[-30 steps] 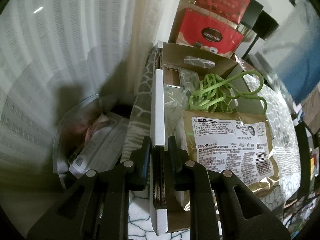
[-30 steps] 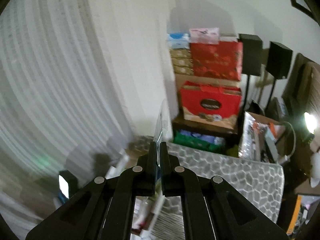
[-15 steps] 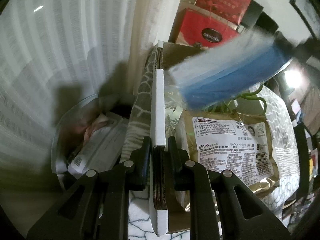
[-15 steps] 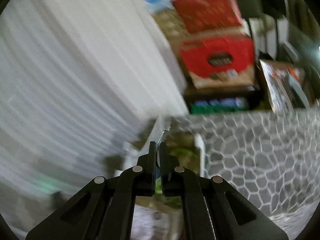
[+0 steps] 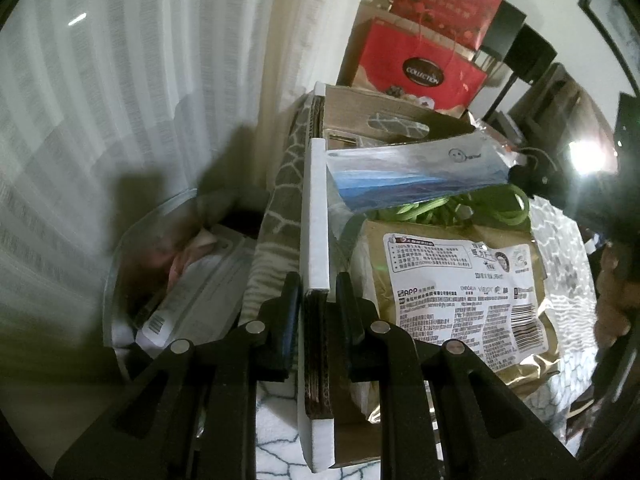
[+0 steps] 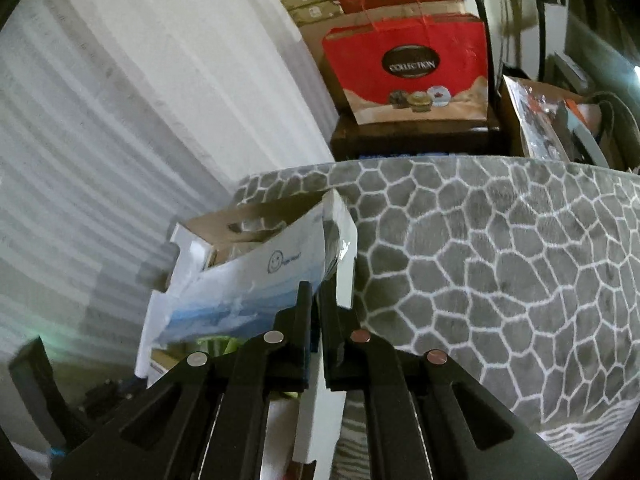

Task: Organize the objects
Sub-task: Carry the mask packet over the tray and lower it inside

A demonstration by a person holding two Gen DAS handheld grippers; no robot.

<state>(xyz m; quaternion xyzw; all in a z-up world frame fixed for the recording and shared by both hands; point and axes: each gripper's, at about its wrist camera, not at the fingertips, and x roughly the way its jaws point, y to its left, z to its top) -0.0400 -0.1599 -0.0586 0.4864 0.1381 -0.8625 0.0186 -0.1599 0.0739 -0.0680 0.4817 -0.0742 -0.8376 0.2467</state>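
Black plastic fingers of the left gripper (image 5: 316, 300) slope steeply downward and pinch the white side wall of a cardboard box (image 5: 318, 216), one finger outside the wall and one inside, the jaws narrowed onto the corrugated edge. The box stands on a surface covered in a grey cloth with a white cell pattern (image 6: 500, 260), close to a pale curtain (image 5: 120, 100).

Over on the far right of that view the right gripper (image 6: 315, 300) comes in as a dark shape, also tilted downward. Its jaws are pressed almost together on the corner of a flat clear packet with blue contents and a smiley print (image 5: 416, 172). The packet hangs over the open top of the box, stretching leftward and away from the fingers, its long side lying across the box from wall to wall; I cannot tell whether it already rests on the contents.

Inside the box, under the packet, lies a coil of green cord (image 5: 460, 208), and nearer still a gold foil bag with a white printed label (image 5: 460, 288). To the left of the box, down beside the curtain, a clear plastic bin (image 5: 168, 272) holds papers. Beyond the box stands a red bag marked COLLECTION (image 6: 408, 68), with more red and tan boxes stacked behind it.
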